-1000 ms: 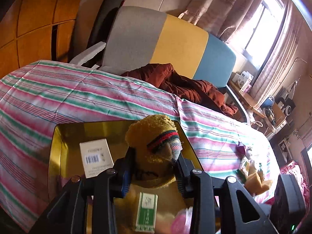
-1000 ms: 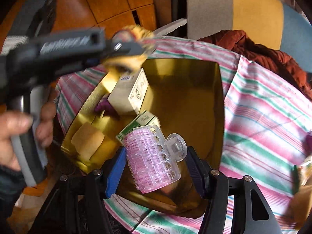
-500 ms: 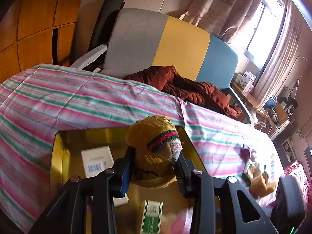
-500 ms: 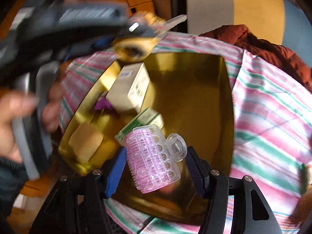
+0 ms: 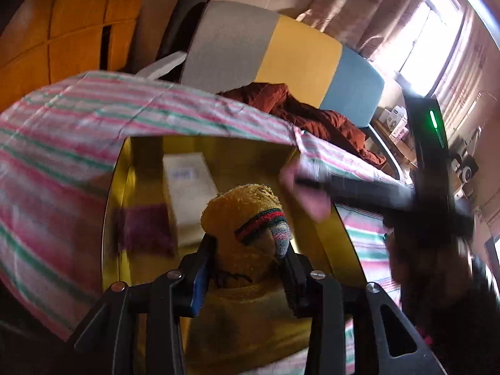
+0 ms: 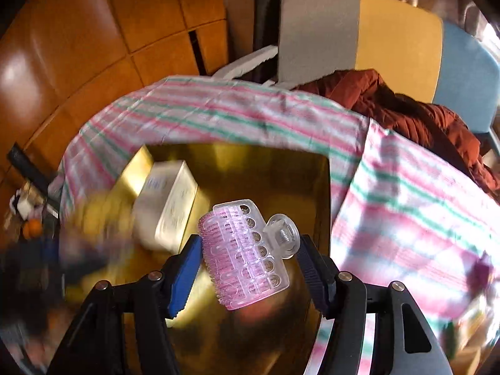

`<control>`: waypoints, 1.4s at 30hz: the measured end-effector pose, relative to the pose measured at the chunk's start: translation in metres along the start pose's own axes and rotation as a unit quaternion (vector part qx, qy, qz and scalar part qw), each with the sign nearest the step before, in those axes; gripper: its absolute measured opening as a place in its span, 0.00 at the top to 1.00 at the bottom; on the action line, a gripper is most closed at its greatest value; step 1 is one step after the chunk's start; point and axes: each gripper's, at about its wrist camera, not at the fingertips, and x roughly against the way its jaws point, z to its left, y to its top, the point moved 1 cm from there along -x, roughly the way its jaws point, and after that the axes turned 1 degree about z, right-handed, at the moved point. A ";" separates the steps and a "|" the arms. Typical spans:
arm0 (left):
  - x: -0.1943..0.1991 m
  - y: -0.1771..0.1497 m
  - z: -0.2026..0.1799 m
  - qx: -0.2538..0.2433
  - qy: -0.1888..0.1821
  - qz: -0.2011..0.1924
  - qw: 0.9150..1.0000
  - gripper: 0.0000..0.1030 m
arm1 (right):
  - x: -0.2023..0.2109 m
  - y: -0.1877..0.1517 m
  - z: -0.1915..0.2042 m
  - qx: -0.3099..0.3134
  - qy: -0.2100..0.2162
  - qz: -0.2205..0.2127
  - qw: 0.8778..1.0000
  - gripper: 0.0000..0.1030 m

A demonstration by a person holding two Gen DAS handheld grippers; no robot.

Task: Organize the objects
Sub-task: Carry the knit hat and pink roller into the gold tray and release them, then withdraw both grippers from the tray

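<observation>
Gold tray (image 6: 312, 187) sits on the striped cloth (image 6: 406, 193), and everything is happening over it. Above the tray's near end, the sock (image 5: 247, 234) in the left gripper (image 5: 245, 272): soft, light, squashy, best pinched across its bunched middle. Those jaws have just been opening; the sock is between them, though whether the pads press it is hard to tell through the blur. Over the tray's middle, the right gripper (image 6: 250, 265) is clamped across the pink curler (image 6: 247, 253): stiff, light, slippery plastic, gripped at its sides, jaws partly apart.

Yellow sock (image 5: 247, 231) over gold tray (image 5: 340, 250)
</observation>
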 end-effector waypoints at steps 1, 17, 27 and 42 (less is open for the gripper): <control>0.000 -0.005 0.002 0.004 0.002 0.006 1.000 0.56 | -0.003 0.009 -0.004 -0.009 -0.001 -0.007 1.000 0.38; 0.019 -0.034 0.007 0.032 0.045 -0.002 0.998 0.49 | 0.031 -0.043 -0.021 -0.072 -0.024 -0.020 0.997 0.09; 0.041 -0.030 -0.027 -0.013 0.098 -0.050 0.994 0.48 | 0.064 -0.077 -0.002 -0.048 -0.046 -0.046 0.997 0.01; 0.050 -0.042 -0.043 -0.032 0.148 -0.074 0.986 0.48 | 0.083 -0.105 0.006 -0.034 -0.082 -0.072 0.993 0.00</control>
